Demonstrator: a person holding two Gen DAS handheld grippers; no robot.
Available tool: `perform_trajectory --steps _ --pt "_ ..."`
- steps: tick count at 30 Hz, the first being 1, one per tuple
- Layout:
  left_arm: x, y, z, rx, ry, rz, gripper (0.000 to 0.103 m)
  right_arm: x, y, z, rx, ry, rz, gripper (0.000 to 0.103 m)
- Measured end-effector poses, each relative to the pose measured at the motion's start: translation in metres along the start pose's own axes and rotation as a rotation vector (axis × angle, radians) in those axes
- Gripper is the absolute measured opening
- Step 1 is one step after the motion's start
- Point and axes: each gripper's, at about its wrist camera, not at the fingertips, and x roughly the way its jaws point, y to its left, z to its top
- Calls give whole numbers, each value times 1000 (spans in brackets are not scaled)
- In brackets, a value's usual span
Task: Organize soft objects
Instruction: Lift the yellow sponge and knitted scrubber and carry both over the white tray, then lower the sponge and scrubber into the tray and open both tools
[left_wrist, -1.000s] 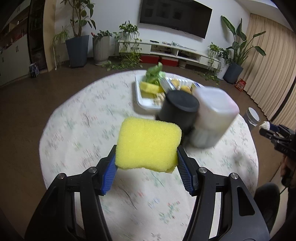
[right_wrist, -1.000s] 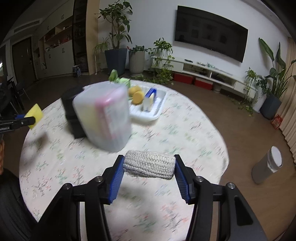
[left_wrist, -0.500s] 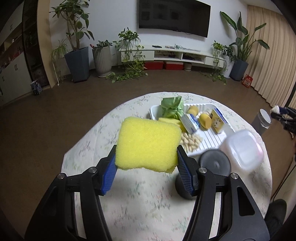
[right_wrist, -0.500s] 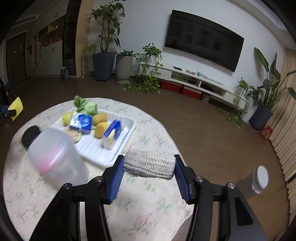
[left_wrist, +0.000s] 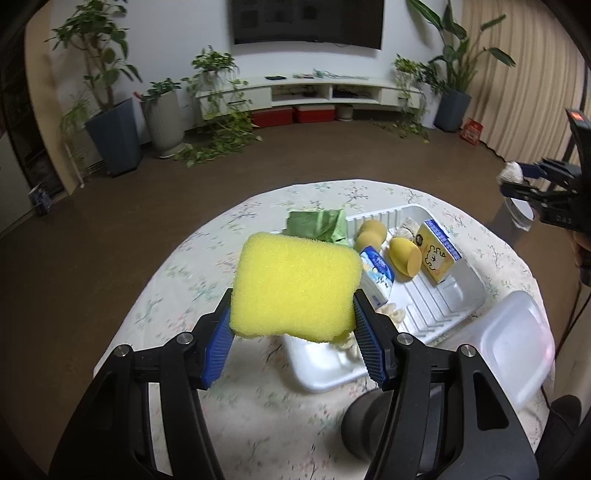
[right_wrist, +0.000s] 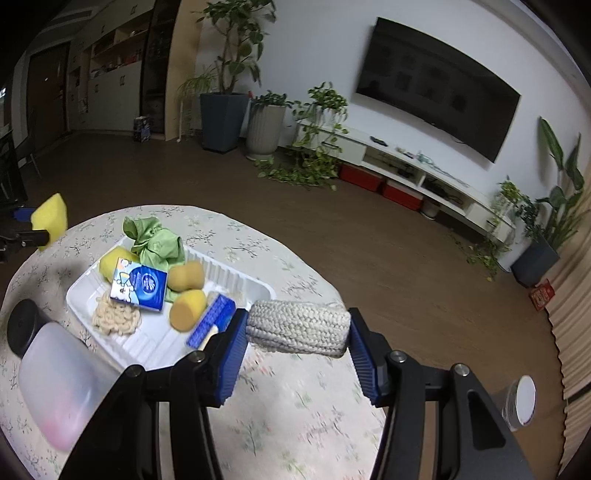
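My left gripper (left_wrist: 293, 326) is clamped on the sponge (left_wrist: 295, 291), in the air above the tray (left_wrist: 436, 306). My right gripper (right_wrist: 297, 345) is clamped on the knit roll (right_wrist: 298, 326), above the table (right_wrist: 295, 417) beside the tray.

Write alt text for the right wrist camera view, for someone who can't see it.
The right tool grips a cream knitted roll above a round floral table. Behind it a white tray holds a green cloth, yellow sponges and small cartons; at far left, the other tool holds a yellow sponge.
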Motion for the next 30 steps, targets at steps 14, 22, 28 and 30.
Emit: perform_trajectory --steps 14,22,28,30 --pt "62 -8 25 86 68 -63 57 72 45 33 -106 63 129 56" --pt "84 -15 25 98 77 -86 57 104 73 35 -144 99 211 56" --pt "91 -16 24 105 88 -86 58 119 84 36 -151 118 250 56" --pt "94 -19 23 113 92 -85 58 125 88 36 -155 126 260 56"
